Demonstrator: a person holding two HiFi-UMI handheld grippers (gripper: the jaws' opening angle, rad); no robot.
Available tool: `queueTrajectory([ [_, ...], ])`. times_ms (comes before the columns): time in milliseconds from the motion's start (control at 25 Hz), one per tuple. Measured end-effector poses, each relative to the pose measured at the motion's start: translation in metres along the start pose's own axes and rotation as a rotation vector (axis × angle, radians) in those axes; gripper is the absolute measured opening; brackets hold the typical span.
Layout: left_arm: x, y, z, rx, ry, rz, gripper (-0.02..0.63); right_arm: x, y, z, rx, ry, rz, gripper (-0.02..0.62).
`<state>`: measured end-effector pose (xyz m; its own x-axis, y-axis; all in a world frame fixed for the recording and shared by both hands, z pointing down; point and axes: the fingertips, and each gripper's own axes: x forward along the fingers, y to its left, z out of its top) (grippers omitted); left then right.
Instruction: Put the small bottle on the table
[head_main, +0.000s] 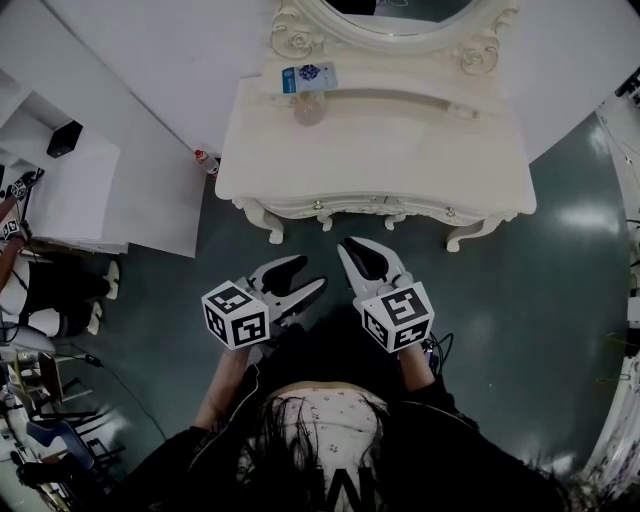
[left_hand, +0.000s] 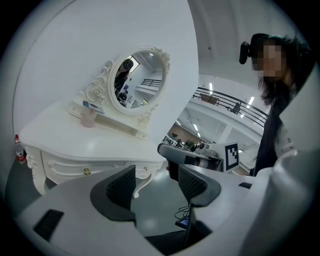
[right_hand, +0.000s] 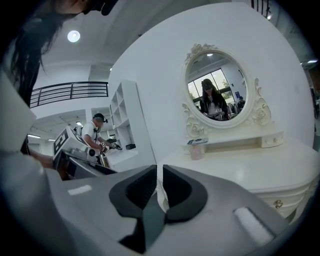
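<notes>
Left gripper (head_main: 311, 276) jaws gape empty; right gripper (head_main: 358, 250) jaws nearly meet on nothing. The small bottle (head_main: 204, 159) stands on the floor at ten o'clock beside the table (head_main: 400, 170). The pickup seems not yet begun; it likely needs a low reach.

Small bottle (head_main: 308, 110) too blurred for detail — mirror (head_main: 400, 22) cut by top edge.

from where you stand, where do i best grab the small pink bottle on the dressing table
The small pink bottle seems to stand upright on the dressing table, close against the raised shelf behind it. So probably grip its sides at mid-height, coming in level from the table's front edge.
</notes>
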<state>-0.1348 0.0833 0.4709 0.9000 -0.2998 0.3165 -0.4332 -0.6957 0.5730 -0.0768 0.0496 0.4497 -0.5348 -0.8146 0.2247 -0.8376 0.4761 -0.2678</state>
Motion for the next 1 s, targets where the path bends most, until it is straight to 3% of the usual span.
queueTrajectory([
  [680, -0.139, 0.030, -0.038, 0.043, 0.014, -0.042, 0.267, 0.036, 0.148, -0.045, -0.036, 0.043, -0.032, 0.011],
  [1000, -0.167, 0.034, -0.043, 0.019, -0.057, -0.072, 0.267, 0.033, 0.188, -0.049, -0.113, 0.040, -0.034, 0.009],
])
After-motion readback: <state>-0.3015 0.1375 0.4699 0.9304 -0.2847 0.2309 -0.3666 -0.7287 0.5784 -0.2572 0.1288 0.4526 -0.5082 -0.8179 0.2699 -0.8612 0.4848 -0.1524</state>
